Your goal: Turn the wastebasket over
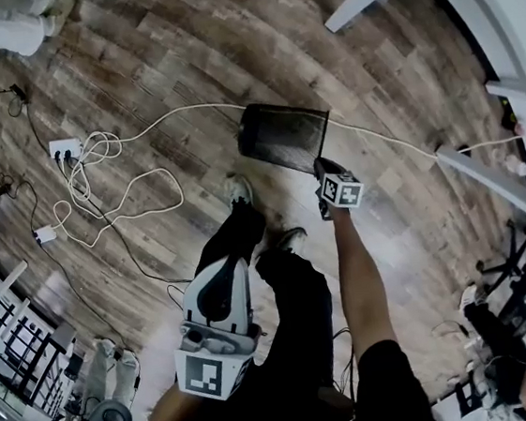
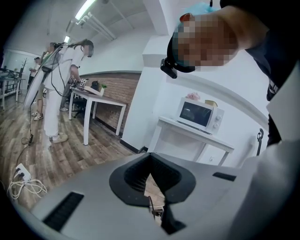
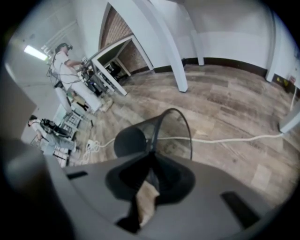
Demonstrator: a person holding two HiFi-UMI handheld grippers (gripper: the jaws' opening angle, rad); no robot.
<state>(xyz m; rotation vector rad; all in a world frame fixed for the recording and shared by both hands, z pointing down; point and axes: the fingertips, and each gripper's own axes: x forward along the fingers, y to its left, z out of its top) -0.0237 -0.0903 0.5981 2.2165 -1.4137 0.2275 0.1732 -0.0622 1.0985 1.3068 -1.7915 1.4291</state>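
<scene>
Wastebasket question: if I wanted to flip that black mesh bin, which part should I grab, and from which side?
Take the wastebasket by the thin rim of its open mouth, coming from the mouth side, one jaw inside and one outside. It is round and looks too wide to span, while the rim is narrow. The right gripper is clamped there now.

The wastebasket [image 1: 283, 138] is a black wire-mesh bin with a solid round bottom and a thin dark rim, and its wall is sheer enough for the boards behind to show through. It is tipped onto its side over the wooden floor [image 1: 387, 58], with its bottom toward the left of the head view and its open mouth toward the right. The right hand-held gripper [image 1: 325, 171] is clamped on the near edge of its rim; whether its lower side touches the floor cannot be told.
</scene>
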